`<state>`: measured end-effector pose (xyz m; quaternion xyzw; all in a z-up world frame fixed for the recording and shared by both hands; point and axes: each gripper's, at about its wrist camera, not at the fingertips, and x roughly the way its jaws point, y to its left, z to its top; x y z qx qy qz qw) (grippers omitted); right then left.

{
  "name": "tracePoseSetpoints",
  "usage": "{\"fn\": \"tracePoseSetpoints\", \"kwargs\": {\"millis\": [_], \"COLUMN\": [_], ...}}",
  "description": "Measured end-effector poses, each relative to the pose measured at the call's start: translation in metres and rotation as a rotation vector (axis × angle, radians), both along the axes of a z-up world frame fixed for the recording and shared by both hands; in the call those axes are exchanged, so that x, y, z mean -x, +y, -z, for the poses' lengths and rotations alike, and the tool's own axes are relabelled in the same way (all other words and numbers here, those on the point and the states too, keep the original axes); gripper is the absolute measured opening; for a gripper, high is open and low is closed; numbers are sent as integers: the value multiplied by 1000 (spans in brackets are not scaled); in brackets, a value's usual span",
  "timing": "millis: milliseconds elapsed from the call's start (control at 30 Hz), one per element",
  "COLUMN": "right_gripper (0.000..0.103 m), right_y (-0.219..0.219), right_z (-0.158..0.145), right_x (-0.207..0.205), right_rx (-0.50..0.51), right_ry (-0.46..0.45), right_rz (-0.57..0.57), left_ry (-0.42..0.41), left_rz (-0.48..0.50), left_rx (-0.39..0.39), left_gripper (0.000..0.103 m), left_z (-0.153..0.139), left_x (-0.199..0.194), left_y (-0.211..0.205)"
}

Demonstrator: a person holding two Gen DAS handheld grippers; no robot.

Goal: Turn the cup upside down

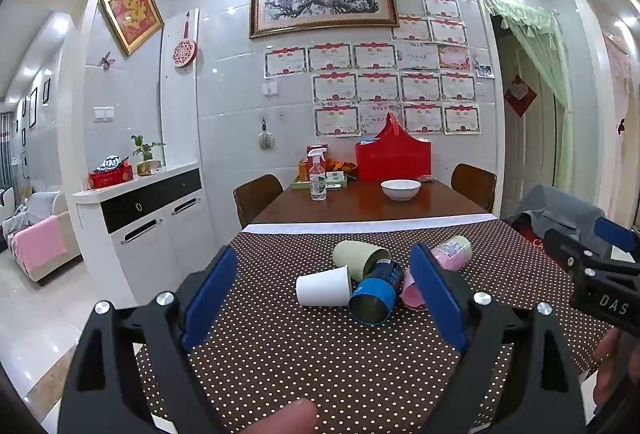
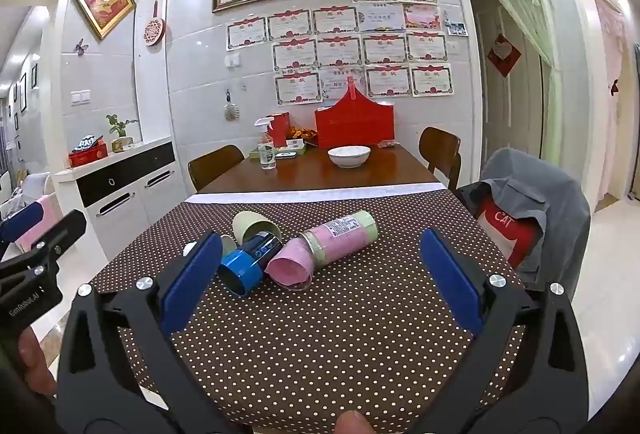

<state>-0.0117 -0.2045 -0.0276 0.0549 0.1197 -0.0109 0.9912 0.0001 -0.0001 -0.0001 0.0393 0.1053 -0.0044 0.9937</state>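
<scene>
Several cups lie on their sides in a pile on the dotted brown tablecloth (image 1: 312, 354): a white paper cup (image 1: 324, 287), a pale green cup (image 1: 360, 258), a blue cup (image 1: 374, 294), a pink cup (image 2: 290, 268) and a pink-and-green labelled container (image 2: 340, 238). My left gripper (image 1: 324, 298) is open and empty, its blue pads either side of the pile, short of it. My right gripper (image 2: 320, 282) is open and empty, near the pile; its left pad (image 2: 192, 282) hides the white cup.
Beyond the cloth the wooden table (image 1: 360, 206) holds a white bowl (image 1: 401, 189), a spray bottle (image 1: 317, 174) and a red box (image 1: 394, 160). Chairs stand at both sides; one at right carries a grey jacket (image 2: 532, 202). A white cabinet (image 1: 152, 218) stands at left.
</scene>
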Motion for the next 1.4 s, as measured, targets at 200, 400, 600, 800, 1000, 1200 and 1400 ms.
{"fn": "tracePoseSetpoints", "kwargs": {"millis": [200,400,600,800,1000,1200,1400], "right_gripper": [97,97,97,97,97,97,97], "right_y": [0,0,0,3,6,5,5], "right_z": [0,0,1,-9,-15,-15,-17], "right_x": [-1,0,-1,0,0,-1,-1], "right_rx": [1,1,1,3,4,6,8], "right_ry": [-1,-5,-6,-9,-9,-15,-18], "right_rz": [0,0,-2,-5,-5,-6,-8], "left_ry": [-8,0,-1,-2,-4,-5,-4], "left_rz": [-8,-5,-3,-4,-5,-5,-6], "left_rx": [3,-1,-6,-6,-6,-7,-7], "left_gripper": [87,87,86,86,86,86,86], "left_z": [-2,-1,0,-2,-4,-4,-7], "left_x": [3,-1,-1,1,1,1,0], "left_y": [2,-1,0,5,7,8,11]}}
